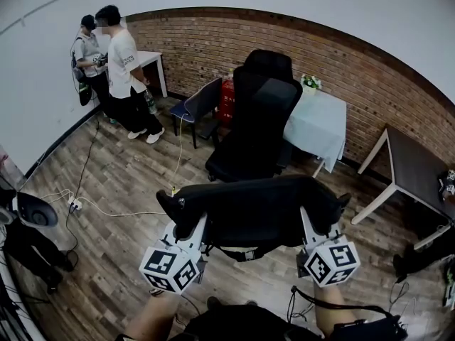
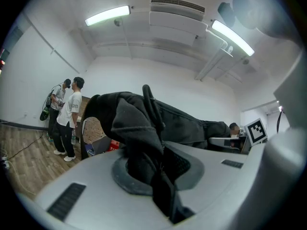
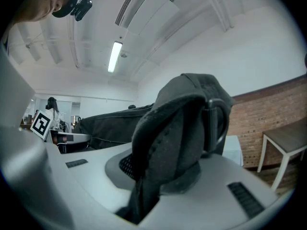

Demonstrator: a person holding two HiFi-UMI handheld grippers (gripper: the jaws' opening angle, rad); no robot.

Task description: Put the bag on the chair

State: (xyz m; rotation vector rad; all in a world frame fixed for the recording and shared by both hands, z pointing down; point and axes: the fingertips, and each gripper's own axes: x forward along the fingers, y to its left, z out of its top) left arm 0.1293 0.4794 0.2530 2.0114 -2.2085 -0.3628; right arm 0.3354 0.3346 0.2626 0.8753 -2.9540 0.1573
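Observation:
A long black bag (image 1: 256,208) hangs level above the wooden floor, held at both ends. My left gripper (image 1: 190,227) is shut on the bag's left end, with dark fabric and a strap (image 2: 144,128) bunched between its jaws. At the other end my right gripper (image 1: 311,224) is shut on a padded fold (image 3: 177,128) of the bag. Just beyond the bag stands a black high-backed office chair (image 1: 257,116), facing me with its seat bare. The bag is nearer to me than the seat and apart from it.
Two people (image 1: 117,69) stand at the far left by the white wall. A dark side chair (image 1: 199,105) and a red crate (image 1: 227,98) sit behind the office chair. A cloth-covered table (image 1: 318,123) and a dark table (image 1: 419,165) line the brick wall. Cables (image 1: 78,204) cross the floor.

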